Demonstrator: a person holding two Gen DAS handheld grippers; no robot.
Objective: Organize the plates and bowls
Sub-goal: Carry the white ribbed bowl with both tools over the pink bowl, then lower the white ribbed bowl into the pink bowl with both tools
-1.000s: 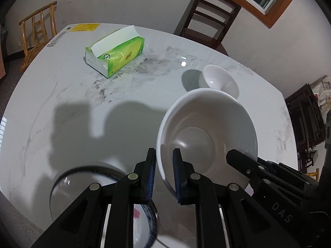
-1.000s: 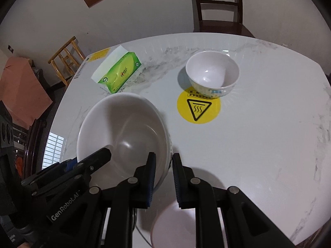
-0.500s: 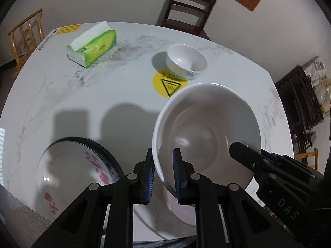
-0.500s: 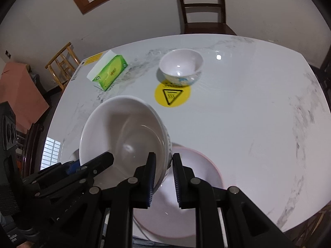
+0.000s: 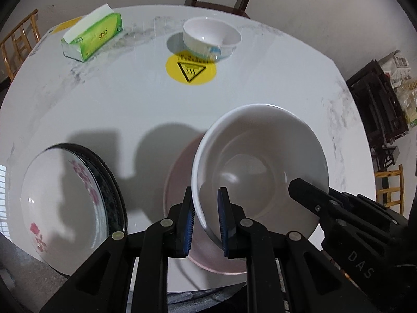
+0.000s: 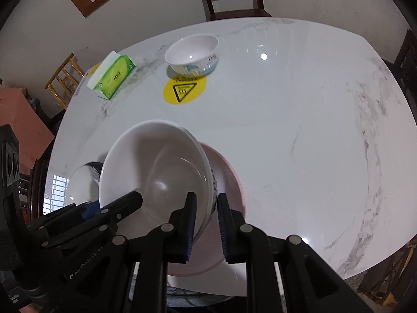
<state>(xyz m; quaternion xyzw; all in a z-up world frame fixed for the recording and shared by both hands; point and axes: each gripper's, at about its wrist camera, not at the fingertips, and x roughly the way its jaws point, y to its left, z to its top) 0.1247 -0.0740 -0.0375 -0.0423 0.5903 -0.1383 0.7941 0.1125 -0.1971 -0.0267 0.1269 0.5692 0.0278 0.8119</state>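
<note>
The left gripper (image 5: 206, 217) and right gripper (image 6: 206, 223) each clamp opposite rims of the big bowl (image 5: 260, 167), held above the pink plate (image 6: 226, 180) (not yet set down), while the small bowl (image 6: 192, 53) far ahead and the flowered plate (image 5: 65, 206) remain unstacked on the worktop (image 6: 286, 120).

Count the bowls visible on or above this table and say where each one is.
2. The large white bowl is gripped at its rim by both grippers above the pink plate; the small bowl sits by the yellow sticker. None seems hidden.
</note>
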